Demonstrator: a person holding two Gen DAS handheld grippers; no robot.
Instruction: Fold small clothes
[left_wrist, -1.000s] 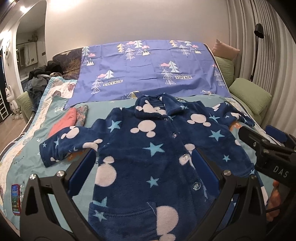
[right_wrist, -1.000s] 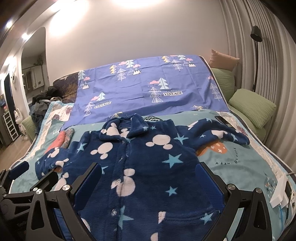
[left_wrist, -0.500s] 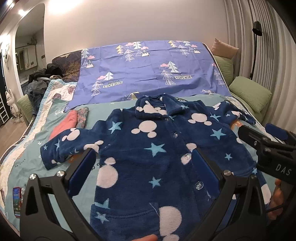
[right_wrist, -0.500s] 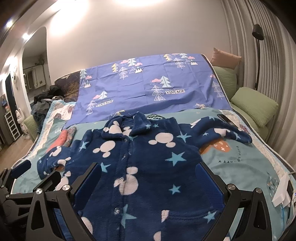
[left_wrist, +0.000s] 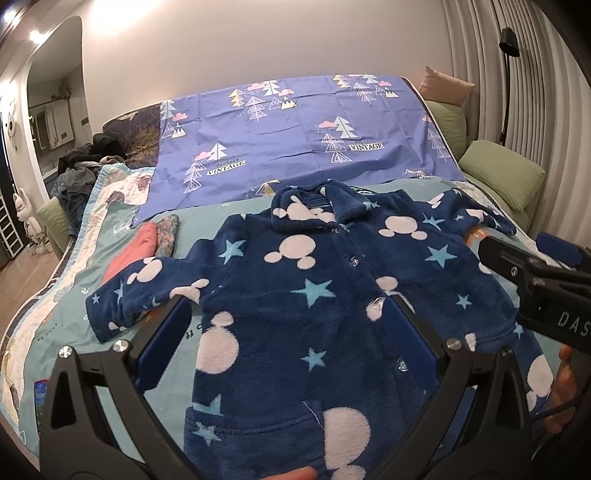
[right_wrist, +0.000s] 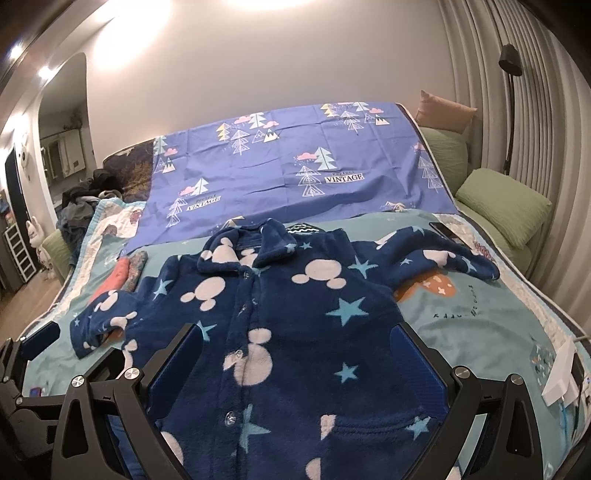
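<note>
Over spread pyjama top (left_wrist: 314, 302), tongs (left_wrist: 288, 317) slightly closer

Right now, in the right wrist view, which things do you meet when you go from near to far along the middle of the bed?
Right gripper → navy fleece jacket → jacket collar → purple sheet with trees → bare wall.

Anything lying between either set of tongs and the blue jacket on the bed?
Nothing visible. The jacket lies flat, buttoned, directly under the open left tongs and right tongs; the folded clothes sit off beside its sleeve.
</note>
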